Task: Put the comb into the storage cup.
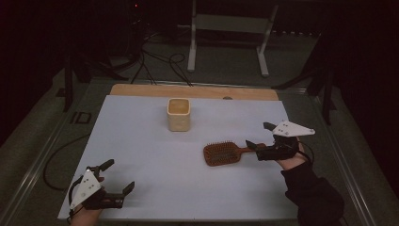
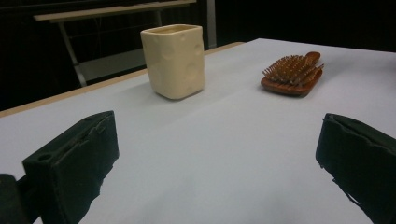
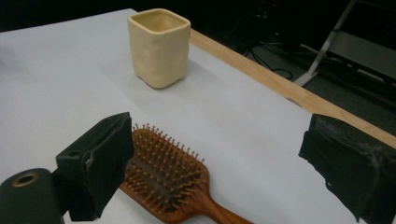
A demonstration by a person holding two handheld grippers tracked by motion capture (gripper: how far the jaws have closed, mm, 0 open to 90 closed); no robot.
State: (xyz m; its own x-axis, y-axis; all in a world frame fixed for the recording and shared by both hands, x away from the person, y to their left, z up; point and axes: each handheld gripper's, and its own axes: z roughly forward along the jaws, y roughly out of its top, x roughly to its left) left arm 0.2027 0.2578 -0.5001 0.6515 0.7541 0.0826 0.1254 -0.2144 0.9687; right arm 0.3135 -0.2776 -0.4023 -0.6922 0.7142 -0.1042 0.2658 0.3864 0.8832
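Note:
A wooden paddle hairbrush (image 1: 220,153) lies bristles up on the white sheet (image 1: 141,155), handle pointing right. My right gripper (image 1: 262,135) is open at the handle's end, with one jaw right by the handle and the other farther back. In the right gripper view the hairbrush (image 3: 164,173) lies low between the spread jaws, partly behind the left one, and my right gripper (image 3: 222,163) holds nothing. A cream square cup (image 1: 179,114) stands upright at the back centre. My left gripper (image 1: 117,175) rests open at the near left corner, facing the cup (image 2: 174,60) and the hairbrush (image 2: 293,74).
The sheet covers a wooden tabletop whose far edge (image 1: 193,91) shows as a bare strip. Beyond it, a white metal frame (image 1: 230,28) and black cables (image 1: 160,61) sit on the dark floor. Metal rails (image 1: 47,155) run along both sides of the table.

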